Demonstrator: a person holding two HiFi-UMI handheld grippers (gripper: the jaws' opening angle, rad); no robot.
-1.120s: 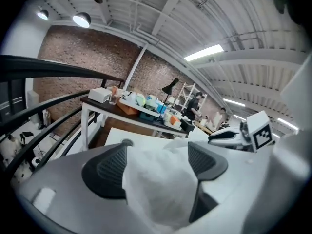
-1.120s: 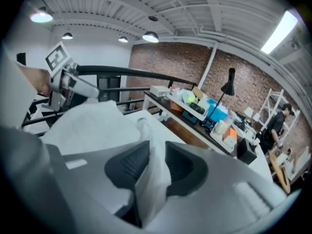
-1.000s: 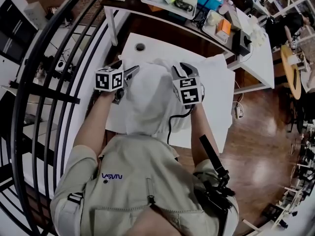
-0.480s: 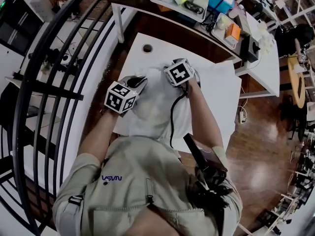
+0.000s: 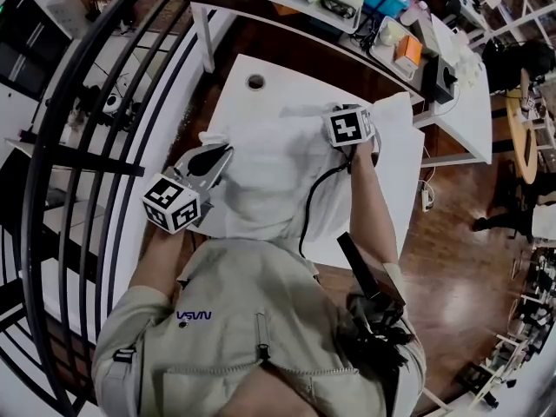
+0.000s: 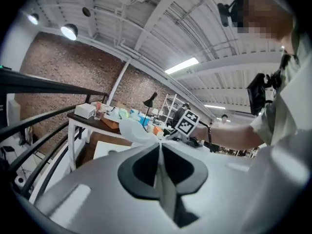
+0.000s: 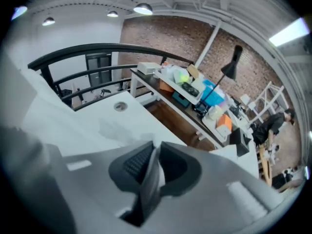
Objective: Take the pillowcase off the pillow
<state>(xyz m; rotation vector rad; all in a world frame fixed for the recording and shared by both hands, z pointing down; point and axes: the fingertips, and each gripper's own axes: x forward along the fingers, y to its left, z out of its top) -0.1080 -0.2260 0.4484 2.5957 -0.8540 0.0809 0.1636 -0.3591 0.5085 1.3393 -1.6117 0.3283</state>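
My left gripper point(image 6: 159, 146) is clamped shut on a pinch of the white pillowcase point(image 5: 269, 159) at the table's point(image 5: 278, 85) left edge. My right gripper point(image 7: 154, 151) has just been closing, with a thin fold of the same cloth between its pads, near the far right corner. I judge that a steady pull works best, pinching case only, never the pillow. My cable point(image 5: 311, 200) trails across the cloth, and the railing point(image 5: 91, 111) crowds my left side.

A white table point(image 5: 278, 89) has a round hole point(image 5: 254, 82). Behind it, a cluttered desk point(image 5: 239, 3) carries a tray point(image 5: 295, 9), an orange box point(image 5: 406, 52) and what looks like a black lamp point(image 7: 233, 62). A dark railing point(image 7: 97, 47) curves alongside.
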